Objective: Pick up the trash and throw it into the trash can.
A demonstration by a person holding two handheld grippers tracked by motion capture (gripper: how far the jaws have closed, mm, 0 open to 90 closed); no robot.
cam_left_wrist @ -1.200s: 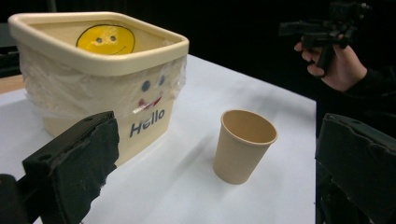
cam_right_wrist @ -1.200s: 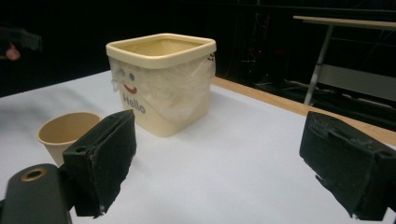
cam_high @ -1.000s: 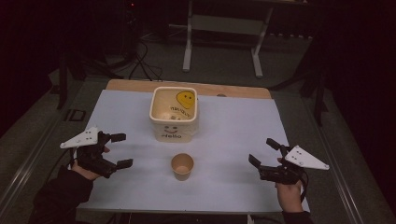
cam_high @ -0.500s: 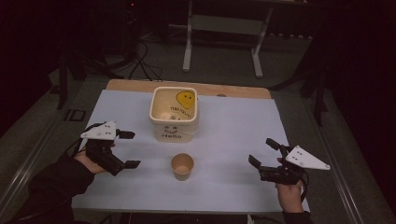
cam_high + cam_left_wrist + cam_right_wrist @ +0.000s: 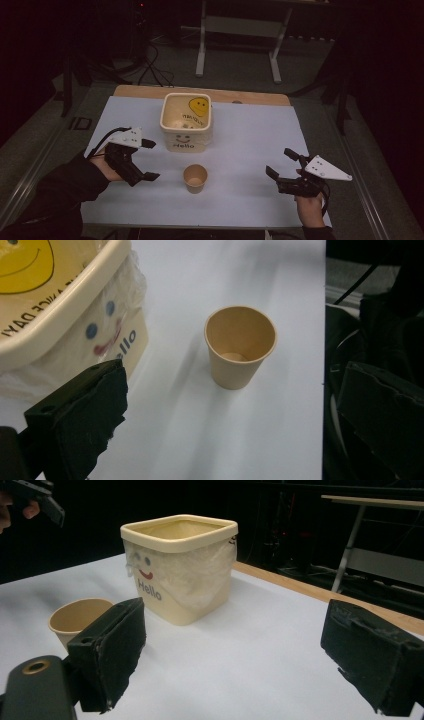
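Here, left claw spread wide and empty, raised just above the desk. Straight ahead of its jaws, near but untouched: paper cup, upright, empty. Beside that cup, on the far side from the person: cream bucket marked "Hello", lined with clear plastic. Well apart across the desk: right claw, also spread and empty, aimed toward cup and bucket.

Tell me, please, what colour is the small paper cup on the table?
The paper cup is plain light brown, clearest in the left gripper view.
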